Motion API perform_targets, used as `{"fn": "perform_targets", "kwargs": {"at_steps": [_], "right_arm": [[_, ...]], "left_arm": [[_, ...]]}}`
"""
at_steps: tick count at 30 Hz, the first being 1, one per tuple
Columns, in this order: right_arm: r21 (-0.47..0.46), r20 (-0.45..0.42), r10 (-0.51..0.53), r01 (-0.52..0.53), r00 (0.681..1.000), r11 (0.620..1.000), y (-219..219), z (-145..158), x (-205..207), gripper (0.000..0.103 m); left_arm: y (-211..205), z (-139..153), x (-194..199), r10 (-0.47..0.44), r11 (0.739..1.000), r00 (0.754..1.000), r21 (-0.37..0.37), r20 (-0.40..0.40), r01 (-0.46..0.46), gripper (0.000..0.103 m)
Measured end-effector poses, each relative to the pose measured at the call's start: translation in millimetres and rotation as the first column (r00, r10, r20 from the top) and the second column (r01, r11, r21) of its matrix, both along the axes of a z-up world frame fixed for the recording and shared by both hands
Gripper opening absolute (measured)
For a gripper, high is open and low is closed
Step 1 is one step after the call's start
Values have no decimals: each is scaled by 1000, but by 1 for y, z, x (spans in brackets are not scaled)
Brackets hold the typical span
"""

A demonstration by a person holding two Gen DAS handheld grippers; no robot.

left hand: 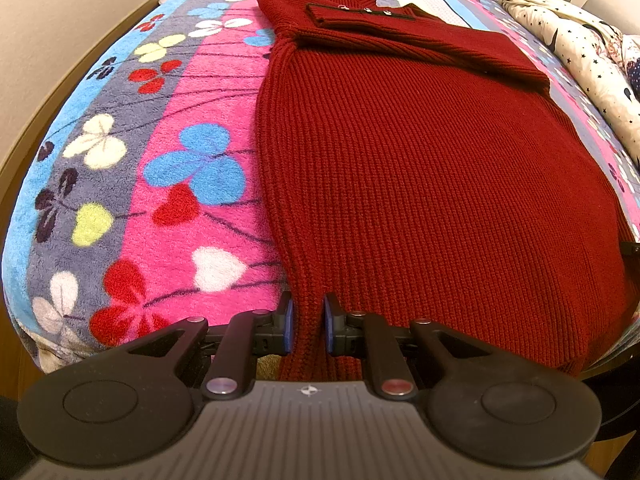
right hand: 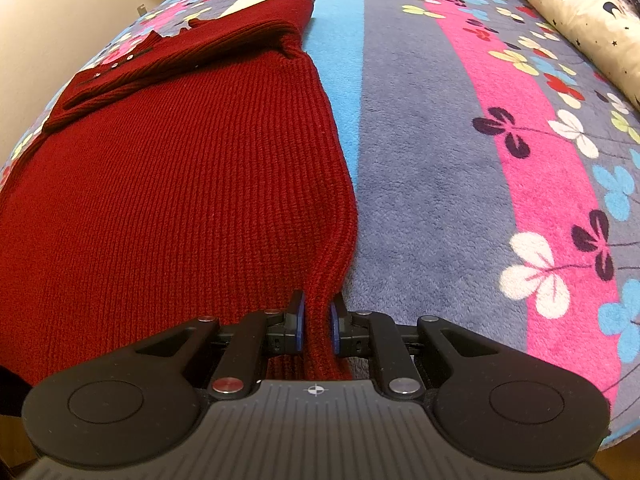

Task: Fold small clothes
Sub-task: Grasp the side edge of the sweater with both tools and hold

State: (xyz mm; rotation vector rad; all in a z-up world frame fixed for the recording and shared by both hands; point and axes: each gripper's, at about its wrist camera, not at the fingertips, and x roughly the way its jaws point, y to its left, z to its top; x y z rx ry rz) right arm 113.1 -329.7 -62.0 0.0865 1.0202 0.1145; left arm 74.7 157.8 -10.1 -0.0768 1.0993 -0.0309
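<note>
A thick, soft dark red knitted sweater (left hand: 420,152) was spread on the flowery fleece blanket (left hand: 120,168), filling the frame's middle. Its bottom corners were pinched by the left gripper (left hand: 308,322) and right gripper (right hand: 317,320). It probably felt floppy and heavy, so corners were best.

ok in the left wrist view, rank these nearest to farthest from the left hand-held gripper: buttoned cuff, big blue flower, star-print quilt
1. Big blue flower, on the blanket just left of the red knit sweater that the left hand-held gripper grips.
2. Buttoned cuff, folded across the sweater's top.
3. Star-print quilt, far right edge.
</note>
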Motion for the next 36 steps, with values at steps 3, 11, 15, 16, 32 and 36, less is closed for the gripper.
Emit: {"fn": "perform_targets", "kwargs": {"at_steps": [3, 11, 15, 16, 32, 36], "right_arm": [[-2, -1, -2, 2, 1000, 1000, 0, 0, 0, 15], [-5, -4, -10, 10, 1000, 1000, 1, -1, 1, 18], [-13, -1, -5, 5, 1000, 1000, 2, -2, 1, 18], [-14, 0, -4, 4, 1000, 1000, 2, -2, 1, 18], [-19, 2, -2, 2, 1000, 1000, 2, -2, 1, 18], [-18, 1, -3, 3, 1000, 1000, 2, -2, 1, 19]], "left_arm": [[0, 0, 0, 0, 1000, 1000, 0, 1, 0, 15], [0, 0, 0, -1, 1000, 1000, 1, 1, 1, 15], [0, 0, 0, -3, 1000, 1000, 2, 2, 3, 15], [0, 0, 0, -2, 1000, 1000, 2, 2, 2, 15], [0, 0, -1, -8, 1000, 1000, 5, 7, 8, 15], [-1, 1, -2, -9, 1000, 1000, 8, 7, 9, 16]]}}
